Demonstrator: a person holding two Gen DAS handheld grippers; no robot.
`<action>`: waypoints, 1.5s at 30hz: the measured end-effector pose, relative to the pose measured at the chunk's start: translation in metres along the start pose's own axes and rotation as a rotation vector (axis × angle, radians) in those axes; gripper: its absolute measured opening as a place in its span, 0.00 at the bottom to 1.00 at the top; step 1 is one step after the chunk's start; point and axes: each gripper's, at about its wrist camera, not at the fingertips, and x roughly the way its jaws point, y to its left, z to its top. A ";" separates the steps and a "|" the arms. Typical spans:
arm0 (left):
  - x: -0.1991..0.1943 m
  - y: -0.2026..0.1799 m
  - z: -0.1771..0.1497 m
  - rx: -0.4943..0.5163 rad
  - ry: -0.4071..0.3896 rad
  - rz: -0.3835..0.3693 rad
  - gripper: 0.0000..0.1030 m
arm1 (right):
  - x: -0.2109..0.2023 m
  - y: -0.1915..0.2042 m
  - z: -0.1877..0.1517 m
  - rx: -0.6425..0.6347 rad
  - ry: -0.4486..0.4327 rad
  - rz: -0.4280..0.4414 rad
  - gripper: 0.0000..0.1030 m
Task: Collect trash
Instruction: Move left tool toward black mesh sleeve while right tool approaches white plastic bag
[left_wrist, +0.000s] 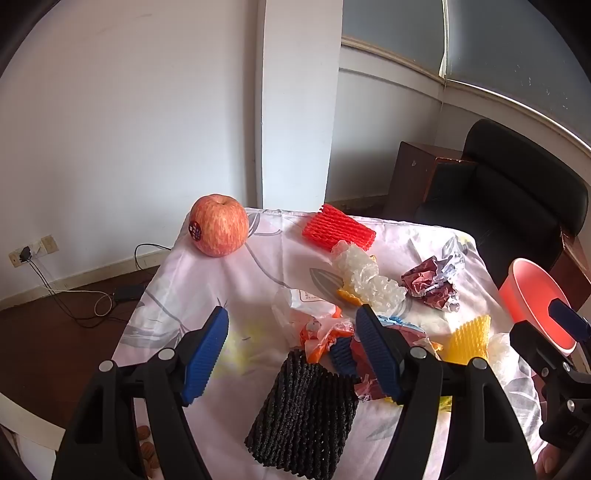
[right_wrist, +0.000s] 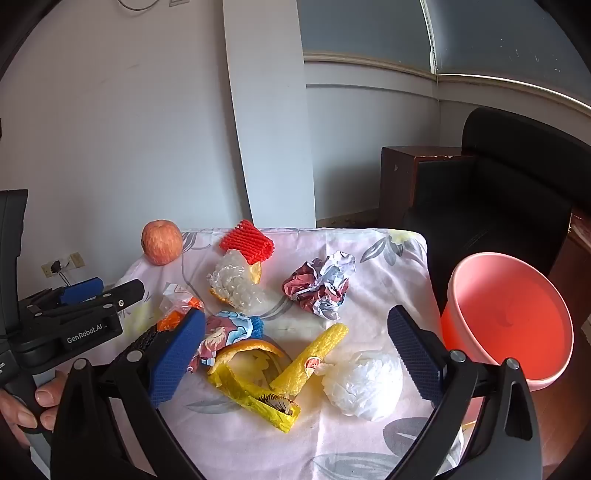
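Trash lies on a table with a floral cloth. My left gripper is open above a black foam net and an orange-white plastic wrapper. My right gripper is open over a yellow foam net, orange peel, a yellow wrapper and a white plastic bag. A crumpled paper ball, a red foam net, a clear foam net and a colourful wrapper lie further back. A pink bin stands at the table's right.
A red apple sits at the far left corner of the table. A black armchair and a brown cabinet stand behind on the right. A white wall is behind. Cables lie on the floor at left.
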 end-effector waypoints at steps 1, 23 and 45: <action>0.000 0.000 0.000 -0.005 0.002 -0.002 0.68 | 0.000 0.000 0.000 -0.001 0.001 0.000 0.96; -0.007 -0.001 0.000 0.001 0.003 -0.005 0.68 | -0.002 -0.003 0.000 0.009 -0.009 -0.001 0.96; -0.002 -0.001 -0.001 0.001 0.005 -0.006 0.68 | -0.001 -0.003 -0.003 0.021 -0.012 -0.002 0.96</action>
